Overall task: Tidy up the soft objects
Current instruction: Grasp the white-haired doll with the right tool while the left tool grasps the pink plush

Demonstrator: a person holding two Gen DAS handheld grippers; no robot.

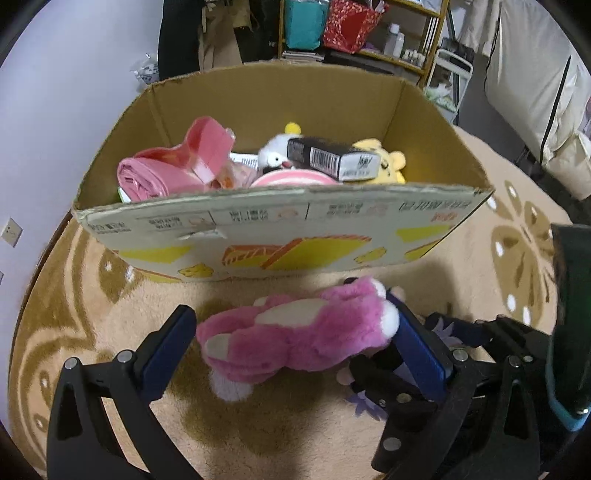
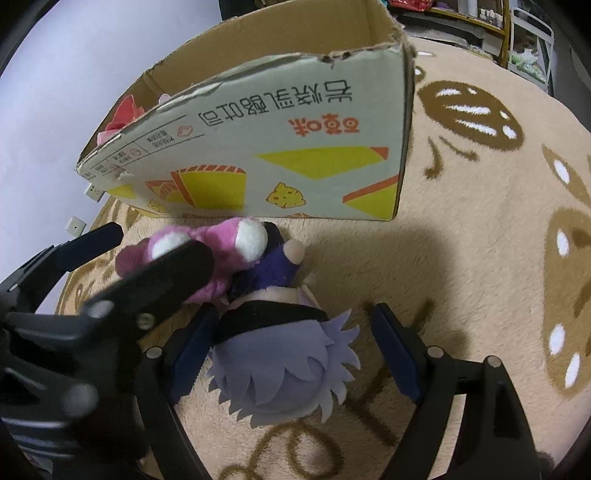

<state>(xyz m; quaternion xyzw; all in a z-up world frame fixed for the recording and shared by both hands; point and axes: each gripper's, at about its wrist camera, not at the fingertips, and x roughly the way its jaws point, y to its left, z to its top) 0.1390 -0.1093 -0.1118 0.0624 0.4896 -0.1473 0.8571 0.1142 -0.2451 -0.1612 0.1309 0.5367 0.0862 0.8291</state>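
Note:
A pink plush bear (image 1: 303, 332) lies on the beige rug in front of the cardboard box (image 1: 280, 229). My left gripper (image 1: 295, 325) is open with its blue-padded fingers on either side of the bear, the right finger touching it. A doll with pale purple hair (image 2: 280, 369) lies beside the bear; its dark body touches the bear (image 2: 221, 254). My right gripper (image 2: 291, 347) is open around the doll's head, neither finger pressing it. In the right wrist view the left gripper's black finger (image 2: 162, 277) lies across the bear.
The box (image 2: 280, 147) holds a pink bag (image 1: 173, 166), a white plush (image 1: 275, 151), a yellow plush (image 1: 388, 162), a dark carton (image 1: 332, 157) and a pink-striped item. Shelves (image 1: 369, 33) and white bags (image 1: 535, 74) stand behind. The patterned rug (image 2: 480, 221) extends to the right.

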